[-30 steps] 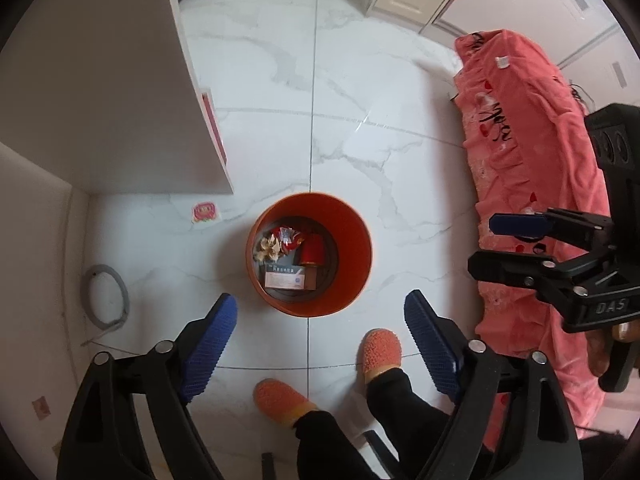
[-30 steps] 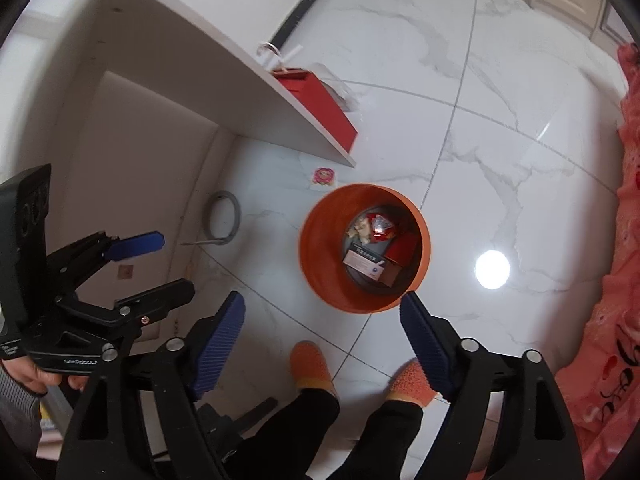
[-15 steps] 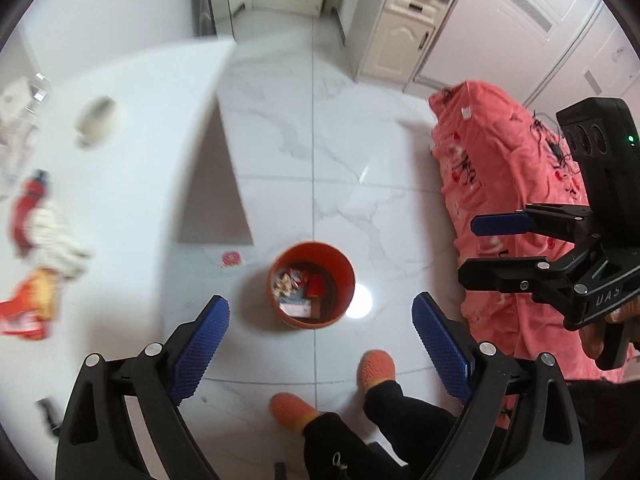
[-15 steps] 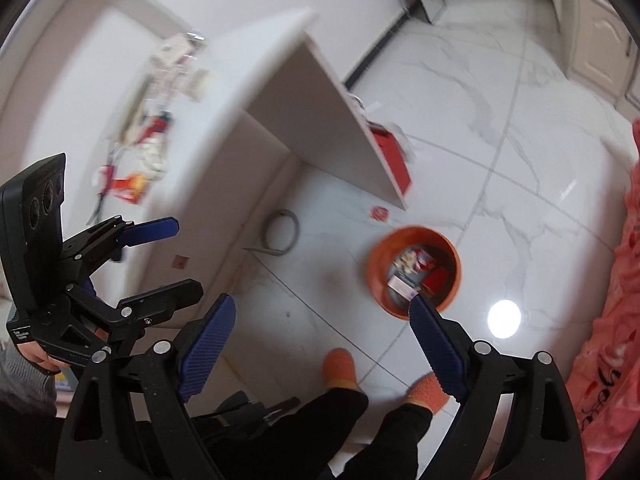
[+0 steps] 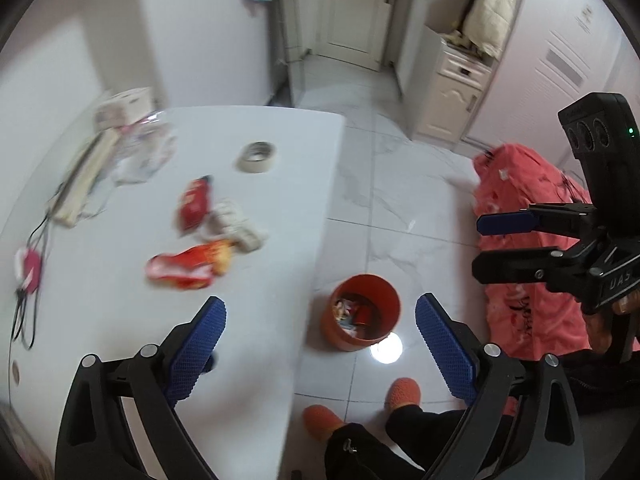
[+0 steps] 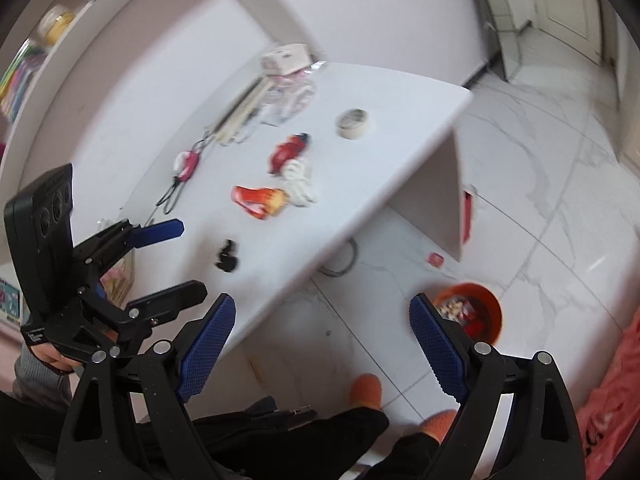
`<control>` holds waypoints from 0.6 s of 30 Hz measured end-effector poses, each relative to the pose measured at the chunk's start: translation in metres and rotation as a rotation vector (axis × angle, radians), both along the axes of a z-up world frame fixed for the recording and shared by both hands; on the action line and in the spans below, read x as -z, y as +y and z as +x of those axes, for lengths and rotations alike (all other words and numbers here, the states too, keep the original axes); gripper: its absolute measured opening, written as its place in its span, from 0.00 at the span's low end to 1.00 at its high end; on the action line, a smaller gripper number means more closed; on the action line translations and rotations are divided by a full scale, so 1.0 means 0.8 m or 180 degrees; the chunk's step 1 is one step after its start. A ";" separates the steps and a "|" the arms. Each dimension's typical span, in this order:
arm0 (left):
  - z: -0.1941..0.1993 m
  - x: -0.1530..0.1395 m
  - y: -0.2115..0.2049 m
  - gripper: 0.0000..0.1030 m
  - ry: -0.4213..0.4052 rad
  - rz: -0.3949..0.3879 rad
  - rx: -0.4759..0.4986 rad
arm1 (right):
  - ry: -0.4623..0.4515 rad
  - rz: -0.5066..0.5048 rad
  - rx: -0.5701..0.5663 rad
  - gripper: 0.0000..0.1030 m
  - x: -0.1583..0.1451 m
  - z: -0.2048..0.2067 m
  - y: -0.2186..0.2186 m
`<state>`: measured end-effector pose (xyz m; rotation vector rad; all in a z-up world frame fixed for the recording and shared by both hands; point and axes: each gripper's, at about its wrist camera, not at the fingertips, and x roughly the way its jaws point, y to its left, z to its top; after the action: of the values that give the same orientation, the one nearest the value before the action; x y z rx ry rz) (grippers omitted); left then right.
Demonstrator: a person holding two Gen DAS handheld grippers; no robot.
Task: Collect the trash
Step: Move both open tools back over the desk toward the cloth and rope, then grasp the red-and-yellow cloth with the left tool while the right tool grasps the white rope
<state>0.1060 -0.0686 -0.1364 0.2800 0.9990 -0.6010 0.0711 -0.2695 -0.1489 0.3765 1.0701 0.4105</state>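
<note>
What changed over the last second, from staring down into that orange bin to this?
Both grippers, left gripper and right gripper, swung up from the orange bin toward the white table, bringing its red wrappers into view. Unchanged: both open and empty, bin in place with its trash.

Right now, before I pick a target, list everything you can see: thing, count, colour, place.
Table: 1, white, left of the bin.
Snack wrappers: 2, red and orange, mid-table; second behind.
Crumpled tissue: 1, white, between the wrappers.
Tape roll: 1, beige, far table end.
Small dark object: 1, black, near table edge; too blurred to identify.
Pink gadget with cord: 1, table's wall side.
Box and plastic clutter: white and pink, far corner.
Bin: 1, orange, on floor, trash inside.
Sticker: 1, red, floor near bin.
Bedspread: 1, coral, right.
Slippers: 2, orange, on feet.
Left gripper: open, empty.
Right gripper: open, empty.
</note>
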 end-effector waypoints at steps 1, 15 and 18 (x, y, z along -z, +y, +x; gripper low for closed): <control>0.001 -0.003 0.010 0.92 0.0000 -0.0015 -0.0056 | -0.0026 -0.0008 -0.0062 0.85 -0.004 0.006 0.012; 0.050 -0.002 0.096 0.92 0.0021 -0.0090 -0.0370 | -0.0124 -0.0121 -0.0469 0.85 -0.011 0.085 0.114; 0.064 0.004 0.098 0.92 0.0023 -0.0086 -0.0309 | -0.0121 -0.0115 -0.0458 0.85 -0.003 0.103 0.121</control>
<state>0.1576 0.0101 -0.1400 0.2045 1.0048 -0.5272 0.1533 -0.1724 -0.1461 0.2593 1.0696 0.5236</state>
